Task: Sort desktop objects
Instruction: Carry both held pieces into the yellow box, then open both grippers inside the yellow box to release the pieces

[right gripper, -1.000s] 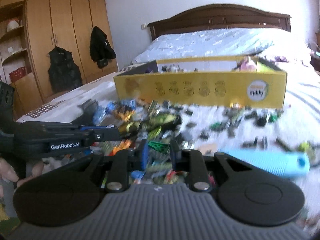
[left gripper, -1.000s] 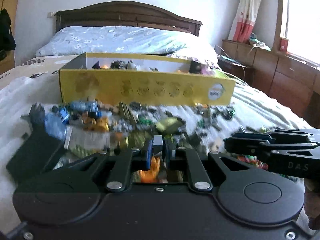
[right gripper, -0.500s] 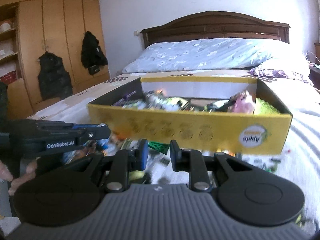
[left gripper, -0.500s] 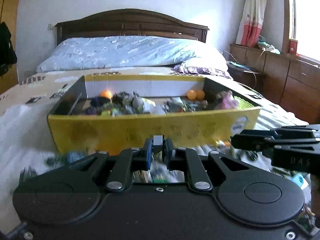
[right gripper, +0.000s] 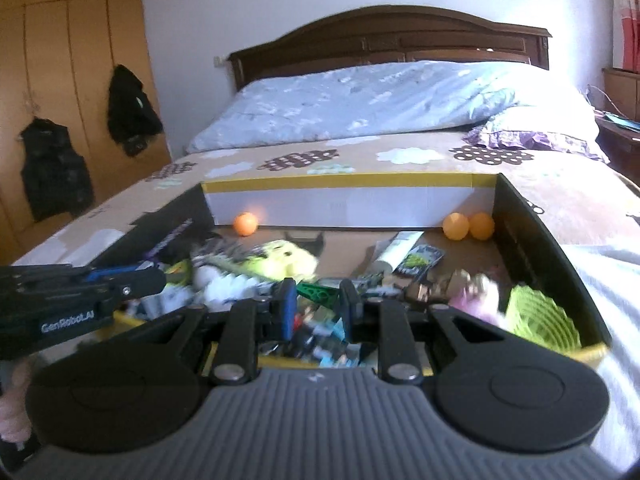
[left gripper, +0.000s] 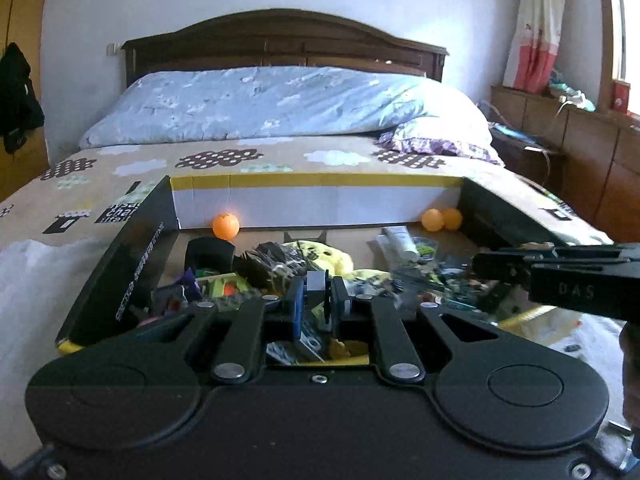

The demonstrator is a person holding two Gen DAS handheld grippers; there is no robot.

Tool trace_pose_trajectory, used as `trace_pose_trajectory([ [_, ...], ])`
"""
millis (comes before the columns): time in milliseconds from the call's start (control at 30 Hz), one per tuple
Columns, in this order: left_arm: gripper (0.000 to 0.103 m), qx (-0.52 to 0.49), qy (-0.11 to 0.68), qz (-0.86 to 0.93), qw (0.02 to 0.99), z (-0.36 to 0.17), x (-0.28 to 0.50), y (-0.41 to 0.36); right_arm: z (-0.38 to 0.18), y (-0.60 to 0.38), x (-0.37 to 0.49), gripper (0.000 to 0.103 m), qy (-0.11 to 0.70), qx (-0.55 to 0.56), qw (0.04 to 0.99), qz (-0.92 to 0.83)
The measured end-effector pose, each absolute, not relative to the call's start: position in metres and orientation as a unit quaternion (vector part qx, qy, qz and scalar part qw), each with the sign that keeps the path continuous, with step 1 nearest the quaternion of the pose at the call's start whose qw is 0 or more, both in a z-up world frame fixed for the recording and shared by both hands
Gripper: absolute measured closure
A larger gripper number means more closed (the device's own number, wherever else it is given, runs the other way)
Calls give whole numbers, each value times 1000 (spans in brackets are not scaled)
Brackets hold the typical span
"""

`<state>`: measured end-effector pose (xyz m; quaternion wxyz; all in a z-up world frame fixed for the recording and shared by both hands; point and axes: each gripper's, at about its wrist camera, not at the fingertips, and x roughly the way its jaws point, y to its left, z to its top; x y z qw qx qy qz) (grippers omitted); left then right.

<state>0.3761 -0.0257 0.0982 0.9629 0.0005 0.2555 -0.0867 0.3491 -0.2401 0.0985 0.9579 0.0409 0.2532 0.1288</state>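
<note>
A yellow cardboard box lies open on the bed, filled with small toys. My left gripper is shut on a small grey brick and holds it over the box's near edge. My right gripper is shut on a green piece, also over the near edge. Each gripper shows from the side in the other's view, the right one and the left one. Inside lie orange balls, a yellow plush and a white tube.
The box's dark side walls stand on either side of the grippers. A blue quilt and the headboard lie beyond. A green ribbed basket sits in the box's near right corner. Wardrobes stand to the left.
Both grippers have risen and moved forward from the loose pile on the bed to above the box's near edge, each carrying its piece. The pile has dropped out of view.
</note>
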Motion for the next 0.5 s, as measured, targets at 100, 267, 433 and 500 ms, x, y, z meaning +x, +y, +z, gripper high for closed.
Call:
trace_pose_trajectory([
  [100, 90, 1, 265, -78, 961, 91, 392, -27, 95, -237, 366, 74, 256, 31, 959, 118],
  [267, 69, -19, 282, -59, 958, 80, 404, -24, 88, -234, 382, 40, 266, 33, 957, 110],
  [433, 52, -12, 283, -52, 958, 75, 396, -23, 86, -232, 379, 34, 267, 33, 956, 113],
  [500, 42, -15, 280, -38, 959, 77, 391, -21, 87, -231, 374, 30, 264, 34, 957, 114],
])
